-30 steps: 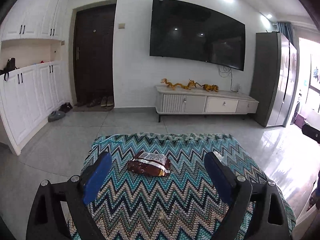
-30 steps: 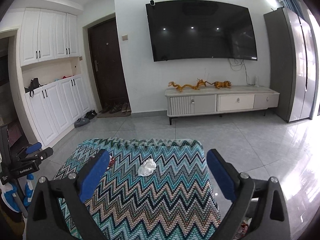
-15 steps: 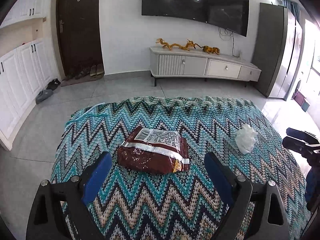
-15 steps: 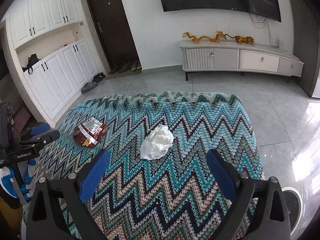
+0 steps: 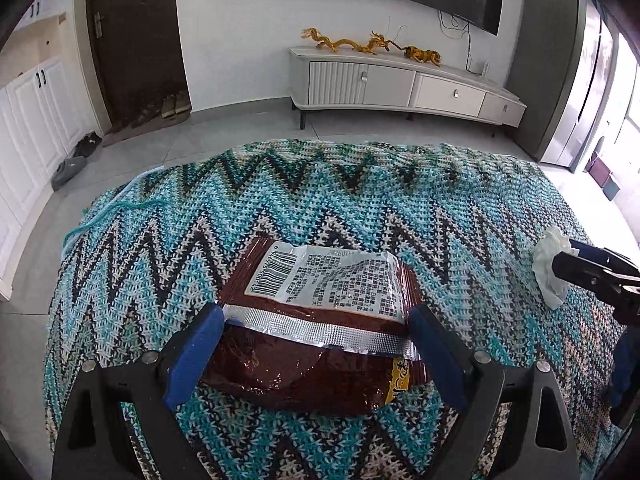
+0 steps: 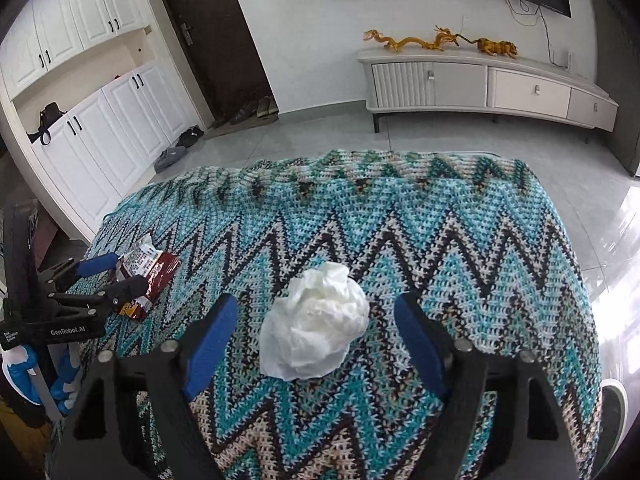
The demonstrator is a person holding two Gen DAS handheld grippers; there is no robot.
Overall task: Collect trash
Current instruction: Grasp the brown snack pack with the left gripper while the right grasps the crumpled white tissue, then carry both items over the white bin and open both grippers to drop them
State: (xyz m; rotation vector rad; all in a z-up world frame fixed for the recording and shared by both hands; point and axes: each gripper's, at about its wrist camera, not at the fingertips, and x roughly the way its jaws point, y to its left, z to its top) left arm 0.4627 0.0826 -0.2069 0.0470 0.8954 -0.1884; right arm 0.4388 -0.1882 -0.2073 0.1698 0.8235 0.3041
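Left wrist view looks down at a brown snack bag [image 5: 320,332] lying flat on the zigzag blanket [image 5: 320,200] that covers the tabletop. The left gripper [image 5: 316,344] has its blue fingers [image 5: 192,356] on each side of the bag, right at its edges, but I cannot tell if they press on it. The near end of the bag is hidden under the gripper. A white label with a barcode and small print is on the bag; the print is too small to read. Some yellow writing at the near right corner is cut off.

Far right in this view, the crumpled tissue [image 5: 554,270] is partly hidden by the dark tip of the other gripper.

Right wrist view shows the whole tissue [image 6: 316,324] on the blanket, between the fingers [image 6: 208,344] of the right gripper [image 6: 316,340]. The jaws have just been closing, but there are gaps on both sides, so they are not touching it. On the left, this view also shows the left gripper [image 6: 116,272] from the side, with "GenRobot.AI" written on it, and the snack bag [image 6: 150,270] between its fingers.
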